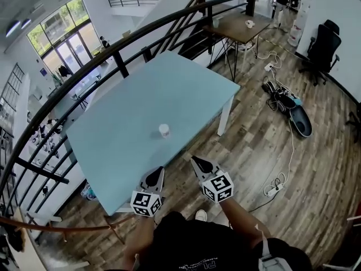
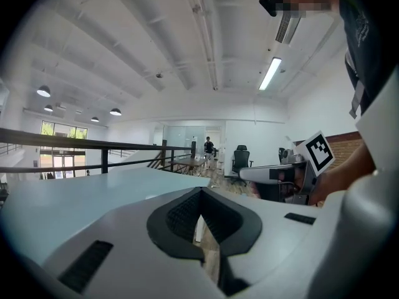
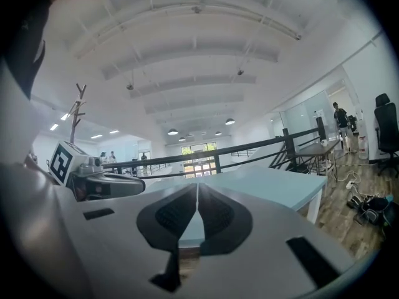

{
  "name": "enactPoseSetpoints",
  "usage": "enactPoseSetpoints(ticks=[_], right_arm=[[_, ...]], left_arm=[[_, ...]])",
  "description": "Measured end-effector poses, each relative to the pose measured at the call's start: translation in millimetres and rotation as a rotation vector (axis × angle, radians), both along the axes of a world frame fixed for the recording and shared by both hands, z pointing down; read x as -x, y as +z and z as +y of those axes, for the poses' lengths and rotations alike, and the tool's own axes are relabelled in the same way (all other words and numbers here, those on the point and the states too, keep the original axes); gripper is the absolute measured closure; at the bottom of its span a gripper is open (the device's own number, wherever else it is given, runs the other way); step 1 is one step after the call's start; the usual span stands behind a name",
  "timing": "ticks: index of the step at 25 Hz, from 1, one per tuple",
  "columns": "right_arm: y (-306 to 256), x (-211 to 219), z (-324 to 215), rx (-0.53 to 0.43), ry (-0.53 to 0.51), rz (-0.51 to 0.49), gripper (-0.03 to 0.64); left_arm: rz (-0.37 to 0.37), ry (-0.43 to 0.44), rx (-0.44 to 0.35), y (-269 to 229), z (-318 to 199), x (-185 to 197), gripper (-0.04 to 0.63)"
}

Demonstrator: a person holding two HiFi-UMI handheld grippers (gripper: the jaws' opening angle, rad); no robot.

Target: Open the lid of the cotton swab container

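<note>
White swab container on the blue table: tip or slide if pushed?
Probably light: the cotton swab container looks small. Upright and alone on the smooth table, it may slide or tip. Looks round, so could roll if toppled.

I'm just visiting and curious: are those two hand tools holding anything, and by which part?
Nothing is held. The left tool and the right tool are both shut and empty, short of the small white container standing alone on the table.
</note>
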State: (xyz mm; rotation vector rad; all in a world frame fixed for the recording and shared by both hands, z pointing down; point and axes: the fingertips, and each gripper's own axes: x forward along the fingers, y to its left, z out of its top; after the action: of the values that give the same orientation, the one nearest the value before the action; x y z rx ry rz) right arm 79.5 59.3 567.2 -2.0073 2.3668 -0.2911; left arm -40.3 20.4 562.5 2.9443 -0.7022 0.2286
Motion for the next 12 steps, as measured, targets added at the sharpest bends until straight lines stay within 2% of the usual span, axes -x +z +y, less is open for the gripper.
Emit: enactPoseSetpoints(ticks=[12], right_arm=[[3,-2,-35,0.033,-0.083,0.026,0.595]], left_arm=[[0.002,-0.015,0.018,7,-27,-13,0.588]])
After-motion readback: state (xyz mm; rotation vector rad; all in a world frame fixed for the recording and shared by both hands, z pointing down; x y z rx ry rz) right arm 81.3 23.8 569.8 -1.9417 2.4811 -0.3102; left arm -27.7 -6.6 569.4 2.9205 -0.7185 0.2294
